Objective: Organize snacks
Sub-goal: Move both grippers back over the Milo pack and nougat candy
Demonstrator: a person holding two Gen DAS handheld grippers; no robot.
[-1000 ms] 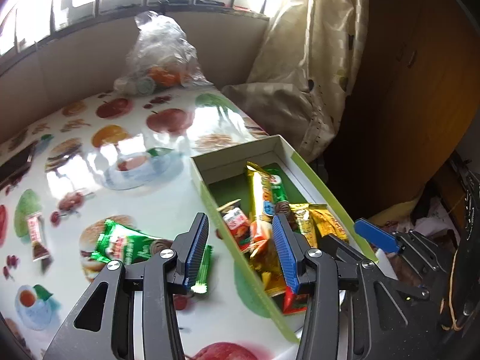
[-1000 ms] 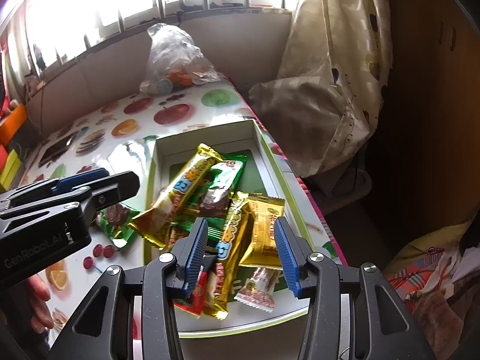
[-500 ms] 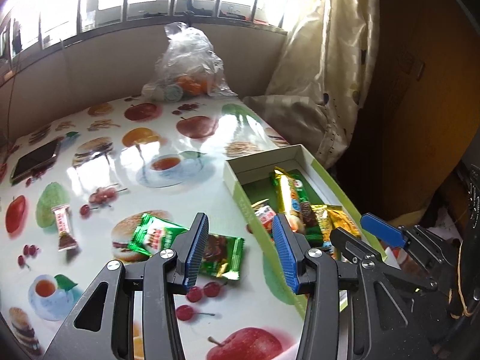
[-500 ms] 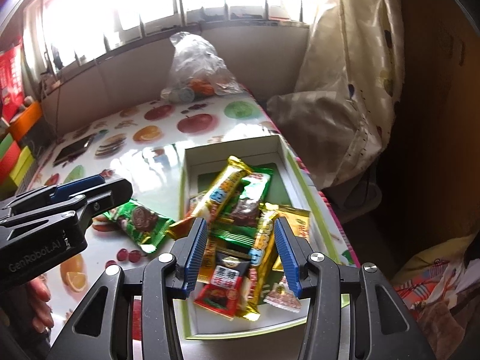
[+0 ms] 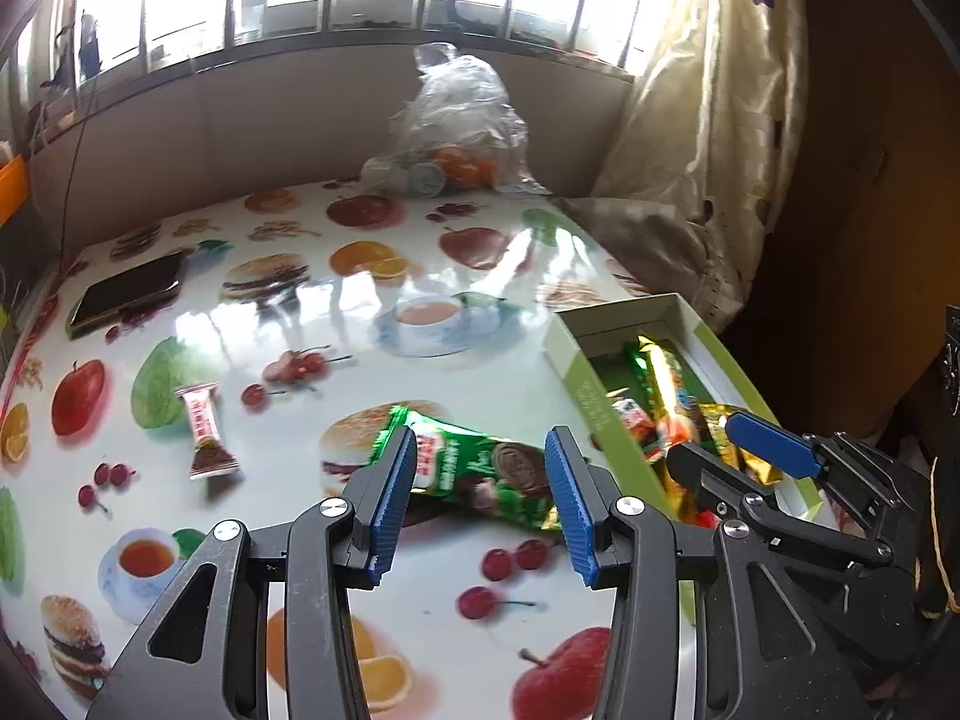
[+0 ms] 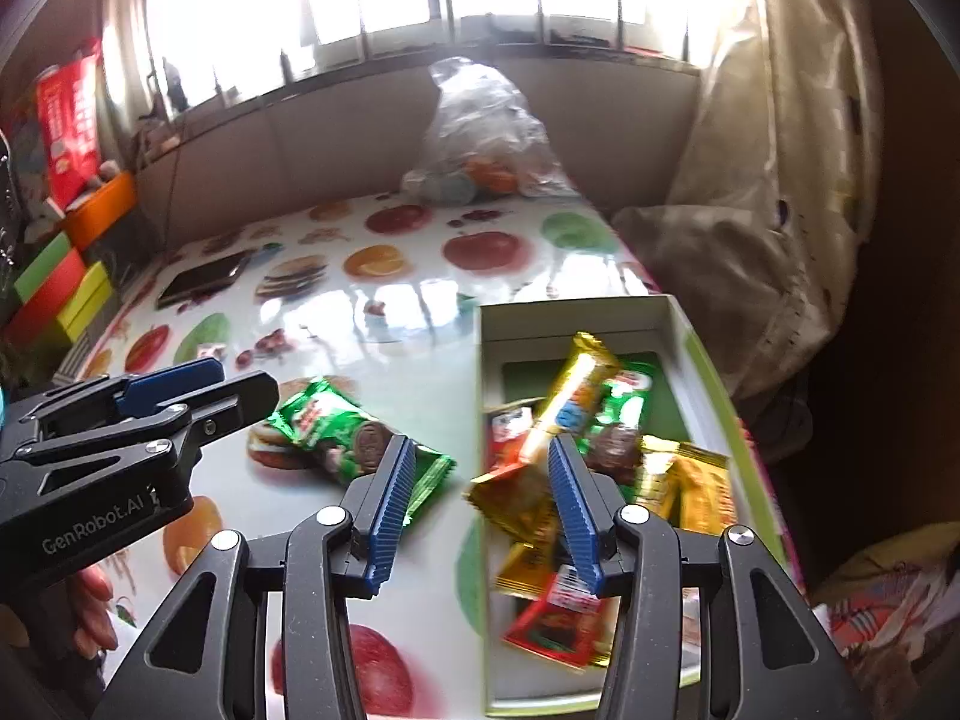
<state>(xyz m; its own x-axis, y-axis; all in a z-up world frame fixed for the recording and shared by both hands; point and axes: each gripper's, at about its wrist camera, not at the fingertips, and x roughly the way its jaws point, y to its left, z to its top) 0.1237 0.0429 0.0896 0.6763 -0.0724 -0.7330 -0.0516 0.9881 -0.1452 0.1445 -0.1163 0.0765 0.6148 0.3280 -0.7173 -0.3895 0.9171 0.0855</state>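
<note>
left gripper (image 5: 480,498) hovers with jaws released, framing the green snack packet (image 5: 474,468) that lies flat on the desk (image 5: 372,372), just left of the box (image 6: 708,384), likely the next pick. right gripper (image 6: 480,504), jaws released and empty, hangs over the box's left wall. a small wrapped candy (image 5: 204,432) lies farther left; open desk lies beyond it.

Clutter at the edges of a fruit-print table

A dark phone (image 5: 129,295) lies flat near the far left edge; a knotted clear plastic bag (image 5: 459,126) sits against the back wall, beside a cream curtain (image 5: 714,138). Coloured boxes (image 6: 57,294) are stacked at left.
</note>
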